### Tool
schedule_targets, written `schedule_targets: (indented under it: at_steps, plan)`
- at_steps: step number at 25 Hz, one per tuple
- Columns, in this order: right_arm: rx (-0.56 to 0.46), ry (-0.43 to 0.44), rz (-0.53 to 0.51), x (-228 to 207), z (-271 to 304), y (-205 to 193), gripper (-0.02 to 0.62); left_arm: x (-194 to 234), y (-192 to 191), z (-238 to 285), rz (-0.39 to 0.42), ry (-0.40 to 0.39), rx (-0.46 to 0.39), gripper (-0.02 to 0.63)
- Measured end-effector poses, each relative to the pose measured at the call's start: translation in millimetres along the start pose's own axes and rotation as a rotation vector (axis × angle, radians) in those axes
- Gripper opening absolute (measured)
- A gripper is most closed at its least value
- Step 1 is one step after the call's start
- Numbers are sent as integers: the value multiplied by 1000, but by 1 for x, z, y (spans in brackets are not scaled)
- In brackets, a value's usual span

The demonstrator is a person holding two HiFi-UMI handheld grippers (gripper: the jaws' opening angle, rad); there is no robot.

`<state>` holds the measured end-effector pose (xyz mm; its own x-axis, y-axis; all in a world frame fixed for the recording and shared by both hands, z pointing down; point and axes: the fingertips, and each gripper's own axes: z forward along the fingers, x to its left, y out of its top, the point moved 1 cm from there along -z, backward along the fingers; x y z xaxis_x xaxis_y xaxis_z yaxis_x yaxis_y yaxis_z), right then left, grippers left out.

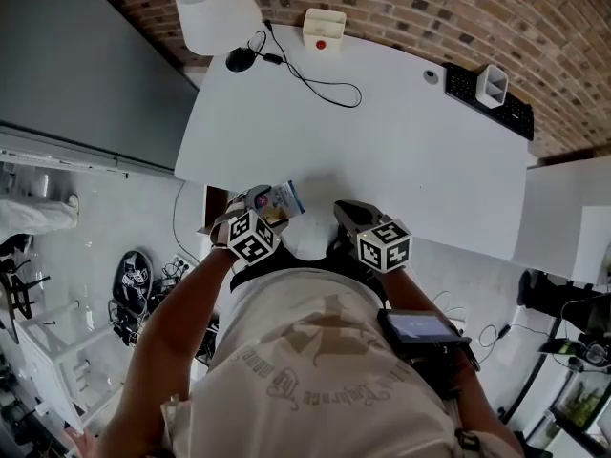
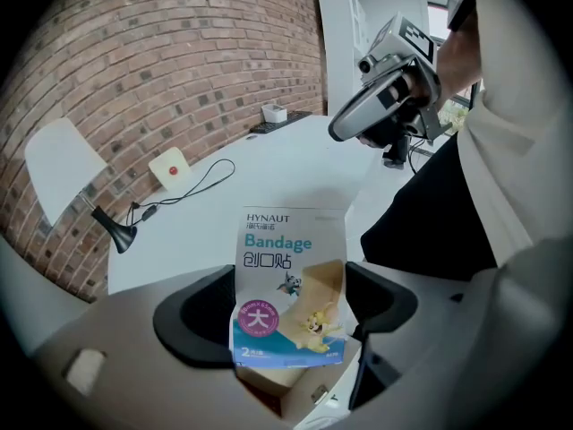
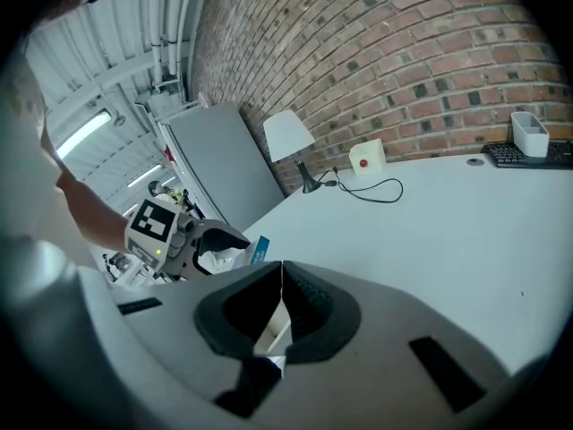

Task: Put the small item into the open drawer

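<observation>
Left gripper [image 2: 291, 278] clamps the bandage packet [image 2: 286, 249] by its lower end, long axis along the jaws, at the white desk's [image 1: 401, 151] near edge over the open drawer [image 2: 291, 391]; right gripper [image 3: 279, 276] closed, empty.

The bandage packet [image 2: 288, 285] is printed film, smooth with a slight sheen. The left gripper [image 2: 286, 310] and right gripper [image 3: 281, 280] have smooth pale grey plastic shells and matt black, rubbery jaw linings, the right one's ribbed. The table [image 1: 401, 141] is smooth, matt white. The brick wall [image 1: 430, 8] is rough and unpainted. The lampshade [image 1: 218, 10] looks matt white; the shirt [image 1: 315, 351] is soft cloth.
</observation>
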<state>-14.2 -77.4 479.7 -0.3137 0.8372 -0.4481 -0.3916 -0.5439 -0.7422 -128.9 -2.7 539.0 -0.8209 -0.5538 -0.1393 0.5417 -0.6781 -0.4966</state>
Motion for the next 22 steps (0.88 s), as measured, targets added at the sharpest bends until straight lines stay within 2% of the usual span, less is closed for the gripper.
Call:
schedule_targets:
  at_steps: [9,22]
  plan:
    - [14,-40,-20,46,21,-7,6,-1,-58,-31,-23,-7,-39,385]
    - [19,-102,32,99,60,-36,6,-5,-138,-52,-2,-67,-16,385]
